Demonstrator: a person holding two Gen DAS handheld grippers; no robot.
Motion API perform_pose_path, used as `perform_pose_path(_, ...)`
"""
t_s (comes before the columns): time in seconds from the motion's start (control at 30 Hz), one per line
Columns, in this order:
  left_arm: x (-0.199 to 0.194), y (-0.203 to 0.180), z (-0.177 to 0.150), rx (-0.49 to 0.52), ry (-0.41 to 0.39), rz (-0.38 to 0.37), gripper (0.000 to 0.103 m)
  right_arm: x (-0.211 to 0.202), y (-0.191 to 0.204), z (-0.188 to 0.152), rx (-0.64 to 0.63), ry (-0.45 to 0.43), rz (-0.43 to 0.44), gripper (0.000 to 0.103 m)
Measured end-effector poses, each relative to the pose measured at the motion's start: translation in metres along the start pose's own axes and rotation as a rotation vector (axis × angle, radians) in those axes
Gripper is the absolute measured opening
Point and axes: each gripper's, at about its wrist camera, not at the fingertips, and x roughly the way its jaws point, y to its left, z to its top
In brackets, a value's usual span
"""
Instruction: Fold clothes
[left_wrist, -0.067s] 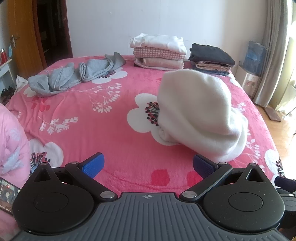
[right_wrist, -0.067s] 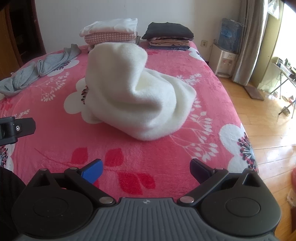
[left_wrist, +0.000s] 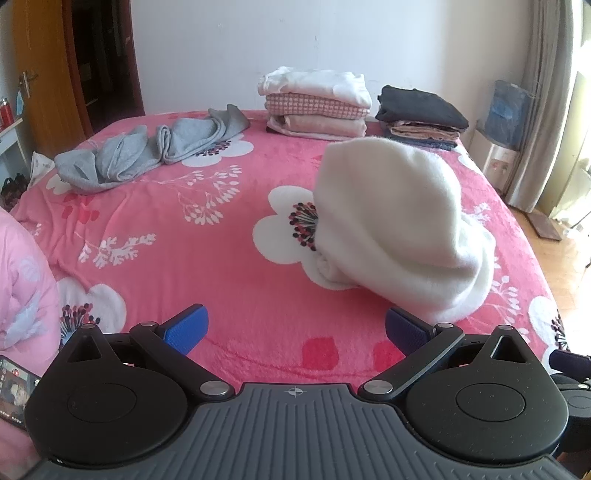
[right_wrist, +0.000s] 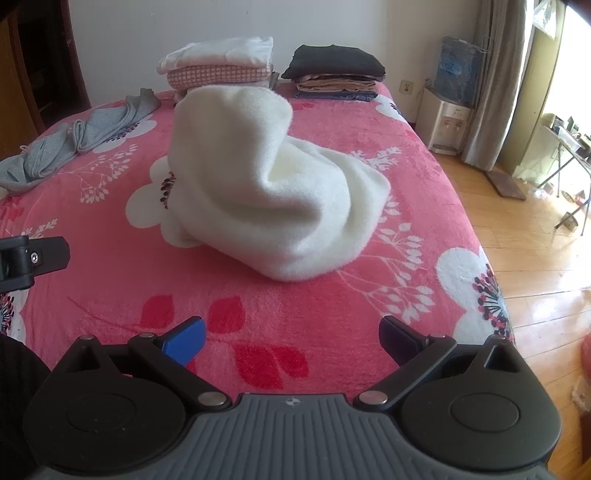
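White fleece garment (left_wrist: 395, 229) lies heaped in a tall crumpled mound on the pink floral bed (left_wrist: 207, 258), near the middle — unfolded. Left gripper (left_wrist: 295, 328) and right gripper (right_wrist: 291, 338) both hover short of it, jaws spread wide with nothing between them. Behind it: a grey garment (left_wrist: 147, 151) sprawled loose and 2 folded stacks (left_wrist: 317, 103) by the wall

No legible text, label or number showed anywhere; the phone screen (left_wrist: 14, 387) at the left edge was too small to read.
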Motion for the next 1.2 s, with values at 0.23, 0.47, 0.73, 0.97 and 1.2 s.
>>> perform_pose_path(0.23,-0.0041,-0.0026,0.0029,-0.009,-0.035,-0.001,0.103,0.0004,0.0005,0.0035,0.005,-0.006,0.002,0.102)
perform_pose_path(0.47,-0.0073,-0.0016,0.0020,-0.015,-0.058,-0.005,0.103,-0.0031,-0.0019,0.0015,0.007,-0.022,-0.010,0.102)
perform_pose_path(0.73,-0.0067,-0.0005,-0.0003,-0.026,-0.040,-0.001,0.103,-0.0061,-0.0024,0.0008,0.008,-0.026,-0.012,0.102)
perform_pose_path(0.97,-0.0076,-0.0022,-0.0021,-0.006,-0.039,0.005,0.103,-0.0064,-0.0026,-0.0001,0.005,-0.024,-0.016,0.102)
perform_pose_path(1.2,-0.0064,-0.0038,-0.0020,0.002,-0.039,0.004,0.103,-0.0061,-0.0015,0.0003,0.000,-0.027,-0.018,0.102)
